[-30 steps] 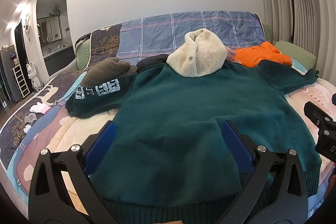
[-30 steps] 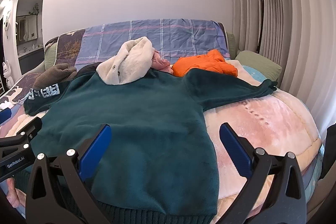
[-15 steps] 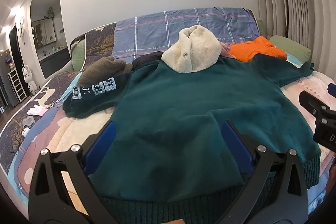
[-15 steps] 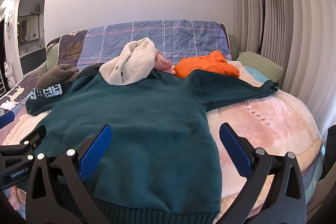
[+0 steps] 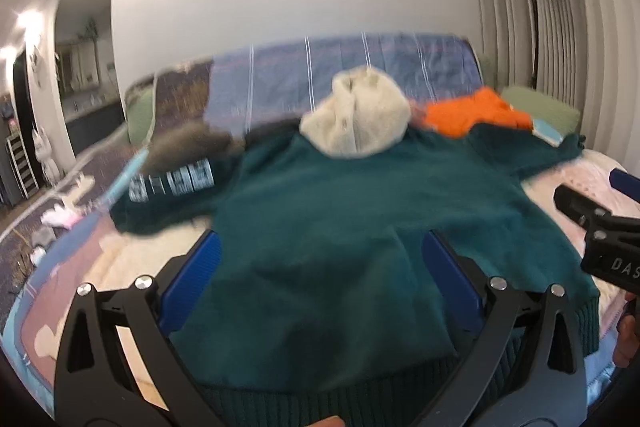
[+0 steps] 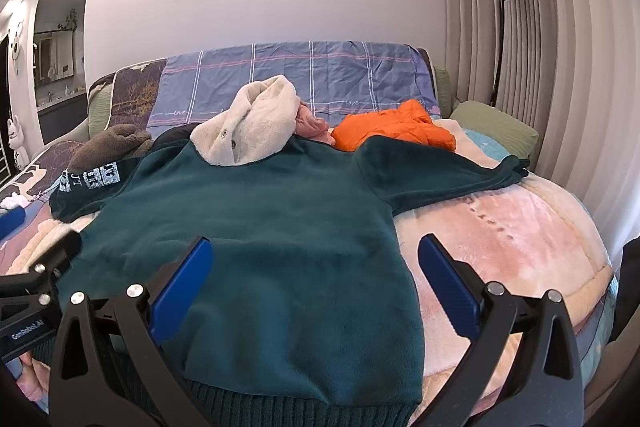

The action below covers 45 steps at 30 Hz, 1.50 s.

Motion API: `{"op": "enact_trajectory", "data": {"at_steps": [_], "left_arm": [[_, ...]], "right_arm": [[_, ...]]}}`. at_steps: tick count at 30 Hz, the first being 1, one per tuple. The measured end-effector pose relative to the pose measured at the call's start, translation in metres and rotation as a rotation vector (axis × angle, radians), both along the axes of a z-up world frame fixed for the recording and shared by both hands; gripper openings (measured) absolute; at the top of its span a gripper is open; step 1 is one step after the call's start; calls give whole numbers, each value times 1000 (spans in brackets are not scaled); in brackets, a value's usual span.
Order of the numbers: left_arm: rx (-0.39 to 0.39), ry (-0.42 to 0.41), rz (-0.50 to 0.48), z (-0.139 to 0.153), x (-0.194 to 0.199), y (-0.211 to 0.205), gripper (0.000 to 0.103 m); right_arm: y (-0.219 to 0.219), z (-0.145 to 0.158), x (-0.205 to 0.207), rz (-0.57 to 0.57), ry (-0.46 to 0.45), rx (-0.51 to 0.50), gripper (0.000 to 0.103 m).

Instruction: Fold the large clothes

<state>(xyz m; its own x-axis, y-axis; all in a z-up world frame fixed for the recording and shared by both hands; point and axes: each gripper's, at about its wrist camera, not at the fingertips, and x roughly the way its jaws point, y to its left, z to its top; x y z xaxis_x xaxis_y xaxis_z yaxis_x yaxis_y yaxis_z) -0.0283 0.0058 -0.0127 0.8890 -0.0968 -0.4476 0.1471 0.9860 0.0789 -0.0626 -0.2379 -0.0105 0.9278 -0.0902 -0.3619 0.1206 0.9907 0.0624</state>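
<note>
Blue-padded and spread wide, the left hand-held gripper [image 5: 320, 287] hangs over the near half of the dark teal fleece sweater [image 5: 340, 247], pinching nothing. Same deal with the right hand-held gripper [image 6: 316, 283]: jaws apart, empty, sitting above the sweater's right edge with one blue pad over the fleece and the other over the pink blanket-covered bed [image 6: 520, 227].

The sweater lies flat and face-down-ish across the bed, ribbed hem [image 6: 280, 403] nearest, one sleeve stretched out to the right [image 6: 460, 179], the other with white printed blocks out to the left [image 6: 92, 179]. So folding hasn't really started, I'd say.

To do the first fold well, grab at matching spots on both sides, probably hem corner and shoulder or sleeve, pinch through both fleece layers, and lift evenly so it doesn't bunch.

A cream fluffy garment [image 6: 252, 123] sits right on the collar, so the neckline is hidden, and that pile may snag when the top moves. An orange puffy jacket [image 6: 392, 127] lies just behind the right shoulder. The left view is motion-blurred, so the left sleeve print is unreadable there, and both hem corners are cut off behind the gripper frames.
</note>
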Motion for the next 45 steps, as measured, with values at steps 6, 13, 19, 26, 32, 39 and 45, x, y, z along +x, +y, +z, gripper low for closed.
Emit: {"op": "enact_trajectory", "data": {"at_steps": [6, 13, 19, 26, 32, 39, 45], "left_arm": [[-55, 42, 18, -6, 3, 10, 101], [-44, 11, -17, -7, -2, 2, 101], [-16, 8, -11, -10, -2, -5, 101], [-4, -22, -7, -6, -5, -5, 101], [-12, -32, 19, -1, -5, 5, 101], [-19, -20, 40, -2, -1, 12, 101], [-39, -7, 37, -5, 3, 17, 101]], "right_arm": [[-1, 0, 0, -4, 2, 3, 102], [-2, -4, 3, -13, 9, 5, 102], [-4, -4, 3, -35, 4, -1, 102], [5, -6, 4, 27, 13, 6, 102], [19, -7, 10, 81, 29, 5, 102], [24, -13, 17, 92, 68, 6, 102], [27, -15, 21, 96, 78, 9, 102]]}}
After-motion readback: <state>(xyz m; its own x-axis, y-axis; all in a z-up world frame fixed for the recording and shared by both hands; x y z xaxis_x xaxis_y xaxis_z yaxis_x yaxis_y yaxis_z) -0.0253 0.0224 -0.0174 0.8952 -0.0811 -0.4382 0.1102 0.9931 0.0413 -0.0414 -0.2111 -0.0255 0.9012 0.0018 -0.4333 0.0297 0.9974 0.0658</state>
